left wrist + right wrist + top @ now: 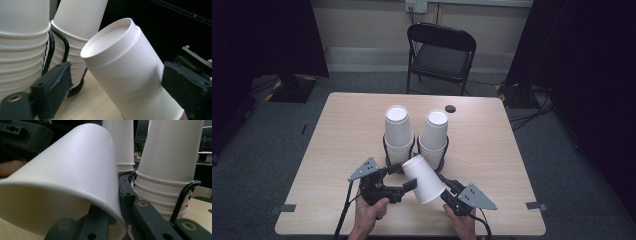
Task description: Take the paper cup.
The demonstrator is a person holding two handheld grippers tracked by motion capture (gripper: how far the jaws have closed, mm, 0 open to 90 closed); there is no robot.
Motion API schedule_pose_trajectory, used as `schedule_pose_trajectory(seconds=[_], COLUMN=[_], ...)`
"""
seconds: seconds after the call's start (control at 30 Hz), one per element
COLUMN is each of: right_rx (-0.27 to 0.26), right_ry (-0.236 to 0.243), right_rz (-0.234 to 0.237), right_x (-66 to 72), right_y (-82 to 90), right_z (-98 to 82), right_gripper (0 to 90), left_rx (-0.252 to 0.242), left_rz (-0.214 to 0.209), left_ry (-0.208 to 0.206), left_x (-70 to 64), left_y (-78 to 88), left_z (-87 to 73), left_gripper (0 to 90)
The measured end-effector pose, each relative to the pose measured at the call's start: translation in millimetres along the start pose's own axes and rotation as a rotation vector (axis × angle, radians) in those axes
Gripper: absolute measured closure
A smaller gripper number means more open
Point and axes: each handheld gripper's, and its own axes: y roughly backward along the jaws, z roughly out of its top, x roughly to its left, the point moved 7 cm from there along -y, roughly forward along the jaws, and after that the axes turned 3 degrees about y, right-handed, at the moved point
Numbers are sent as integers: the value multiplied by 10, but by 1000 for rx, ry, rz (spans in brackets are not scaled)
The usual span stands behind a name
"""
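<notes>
Right gripper: I am holding it in my right hand at the table's 5 o'clock; its jaws are pinching the rim wall of a single paper cup, one jaw inside the mouth, one outside, as the right gripper view is showing.
Left gripper: I am holding it in my left hand at 7 o'clock; its jaws are standing wide on either side of the cup, and the left gripper view is showing a clear gap at the left jaw, while the right jaw is sitting close against the cup's side.
Single paper cup: it is lying tilted between my two grippers, closed base pointing toward 11 o'clock, mouth toward 5 o'clock.
Cup stacks: two upside-down stacks are standing in black wire holders at table centre.
Table: light wood.
Chair: black, folding, at 12 o'clock beyond the table.
</notes>
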Motion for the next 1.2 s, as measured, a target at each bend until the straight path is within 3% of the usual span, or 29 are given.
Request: schedule_pose_trajectory(seconds=[0.07,0.37,0.47,0.73,0.97,1.1,1.2], right_rx=[15,54,57,84,121,150,188], right_ry=[-3,-38,-49,-105,-111,-131,-130], right_rz=[-5,11,8,40,60,69,67], right_x=[-16,-46,-62,-90,-132,-166,-179], right_y=[5,18,22,50,73,80,73], right_z=[-1,-11,-10,-8,-6,-2,-16], right_gripper=[861,860,860,861,862,862,863], left_rx=[-7,-20,-17,-32,-18,-13,6], left_rz=[3,-7,30,66,67,50,75], left_ry=[-19,-88,-108,-168,-211,-271,-294], left_x=[8,62,101,171,192,162,175], left_y=[8,71,85,143,184,202,184], left_z=[-3,-56,-60,-101,-118,-126,-141], left_gripper=[151,152,152,154,156,152,153])
